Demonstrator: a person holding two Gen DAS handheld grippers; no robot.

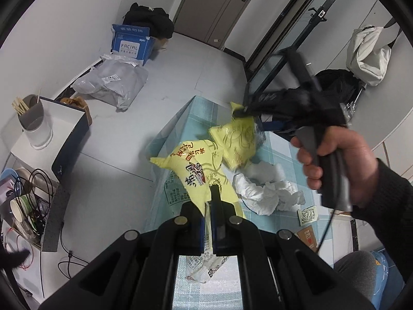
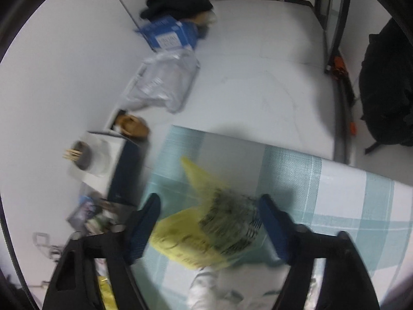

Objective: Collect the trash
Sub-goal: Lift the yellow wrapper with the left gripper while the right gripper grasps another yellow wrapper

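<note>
My left gripper (image 1: pixel 212 196) pinches a yellow bag (image 1: pixel 196 173); my right gripper (image 2: pixel 209 222) straddles another wrapper (image 2: pixel 204 230) unclamped, crumpled tissue (image 1: pixel 268 188) beside it.

Two yellow snack wrappers: one (image 1: pixel 204 178) clamped in the left claw (image 1: pixel 210 222), one (image 1: pixel 235 142) just beyond it, between the right claw's (image 2: pixel 209 228) jaws. One crumpled white tissue wad (image 1: pixel 268 191) right of the left claw. Two small sachets (image 1: pixel 307 214) beside it.

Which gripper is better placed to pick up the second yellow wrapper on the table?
Right. The right gripper is open around the second yellow wrapper; the left gripper is shut on another yellow wrapper.
</note>
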